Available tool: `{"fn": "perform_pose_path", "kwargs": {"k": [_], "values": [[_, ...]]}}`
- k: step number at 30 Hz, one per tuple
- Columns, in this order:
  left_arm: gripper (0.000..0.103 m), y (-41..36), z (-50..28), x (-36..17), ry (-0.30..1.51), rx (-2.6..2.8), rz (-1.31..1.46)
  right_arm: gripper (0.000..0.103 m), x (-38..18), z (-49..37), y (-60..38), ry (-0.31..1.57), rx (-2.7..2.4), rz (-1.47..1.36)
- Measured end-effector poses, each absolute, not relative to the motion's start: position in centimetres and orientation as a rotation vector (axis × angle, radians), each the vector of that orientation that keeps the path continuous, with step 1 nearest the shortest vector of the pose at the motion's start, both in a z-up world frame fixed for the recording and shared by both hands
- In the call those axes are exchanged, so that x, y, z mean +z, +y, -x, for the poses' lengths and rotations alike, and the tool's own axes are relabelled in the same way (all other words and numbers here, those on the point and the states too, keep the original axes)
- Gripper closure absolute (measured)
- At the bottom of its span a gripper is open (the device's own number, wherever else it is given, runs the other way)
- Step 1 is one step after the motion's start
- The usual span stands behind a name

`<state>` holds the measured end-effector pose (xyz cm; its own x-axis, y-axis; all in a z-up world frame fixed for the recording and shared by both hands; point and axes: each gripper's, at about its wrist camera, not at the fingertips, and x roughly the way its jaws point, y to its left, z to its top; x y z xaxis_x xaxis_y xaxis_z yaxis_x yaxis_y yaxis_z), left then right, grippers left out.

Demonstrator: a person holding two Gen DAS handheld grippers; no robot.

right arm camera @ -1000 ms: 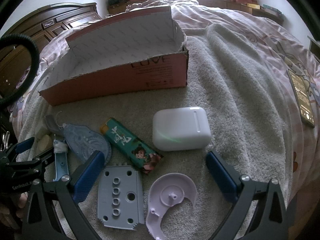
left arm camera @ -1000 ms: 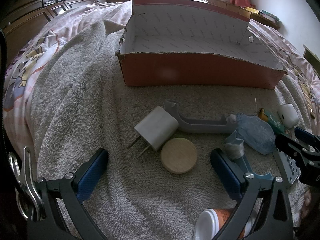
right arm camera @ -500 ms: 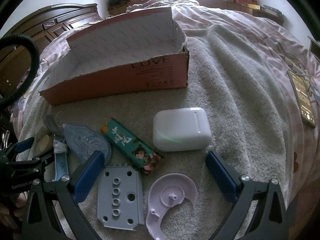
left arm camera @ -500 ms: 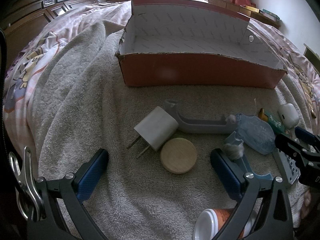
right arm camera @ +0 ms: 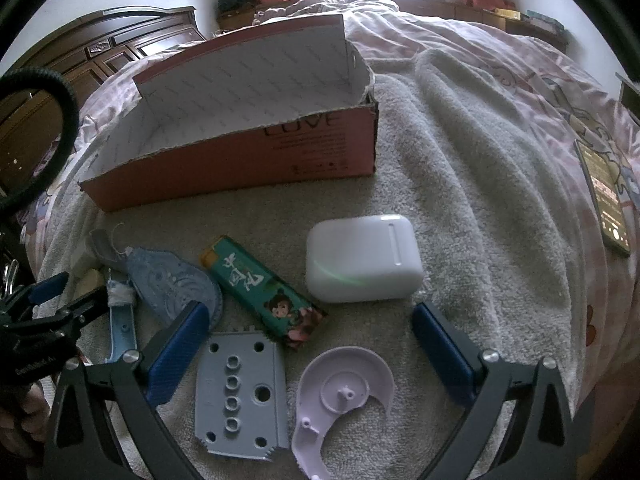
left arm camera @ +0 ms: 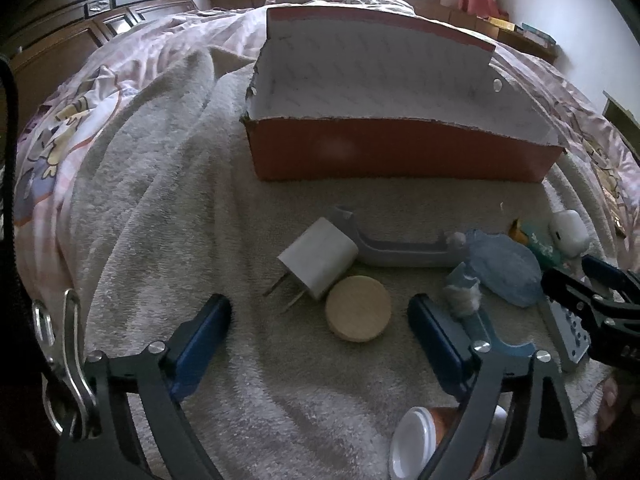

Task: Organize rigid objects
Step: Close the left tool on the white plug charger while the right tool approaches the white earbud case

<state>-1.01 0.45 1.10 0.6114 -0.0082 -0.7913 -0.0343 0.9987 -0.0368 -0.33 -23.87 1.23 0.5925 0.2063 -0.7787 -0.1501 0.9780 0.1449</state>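
Observation:
An open red cardboard box (left arm camera: pixel 400 156) (right arm camera: pixel 224 176) stands on a grey towel. In the left wrist view my left gripper (left arm camera: pixel 320 320) is open and empty, just short of a white charger plug (left arm camera: pixel 318 256), a round wooden disc (left arm camera: pixel 357 313) and a grey handle (left arm camera: pixel 404 249). In the right wrist view my right gripper (right arm camera: pixel 310 332) is open and empty, above a green lighter (right arm camera: pixel 264 288), a grey perforated plate (right arm camera: pixel 240 392) and a lilac curved part (right arm camera: pixel 344 396). A white earbud case (right arm camera: pixel 362 258) lies just beyond it.
A blue oval piece (right arm camera: pixel 172 284) and a light blue clamp (right arm camera: pixel 122 320) lie between the grippers. An orange bottle with a white cap (left arm camera: pixel 416 440) lies near the left gripper. A phone (right arm camera: pixel 604 196) rests on the pink bedding at right. Dark wooden furniture (left arm camera: pixel 80 28) stands at left.

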Motion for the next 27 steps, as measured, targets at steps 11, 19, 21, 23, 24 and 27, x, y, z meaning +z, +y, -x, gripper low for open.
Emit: {"fn": "perform_pose_path", "kwargs": {"k": [11,19,21,23,24,27], "values": [[0.015,1.5,2.3,3.5,0.795,-0.019,0.028,0.001,3.0,1.3,-24.7,0.868,0.258,-0.104],[0.034,1.4,1.8,3.7,0.772,-0.02,0.015,0.001,4.5,2.6,-23.6,0.81,0.331,-0.057],[0.04,1.4,1.5,3.6,0.774,-0.018,0.026,0.002,4.5,2.7,-23.5,0.809,0.35,-0.052],[0.047,1.5,1.2,3.4,0.778,-0.021,0.035,0.003,4.5,2.8,-23.6,0.807,0.36,-0.047],[0.05,1.6,1.0,3.3,0.779,-0.023,0.038,0.004,4.4,2.9,-23.5,0.806,0.364,-0.048],[0.061,2.0,0.6,3.1,0.784,-0.013,0.057,0.004,4.4,3.3,-23.6,0.804,0.367,-0.052]]}}
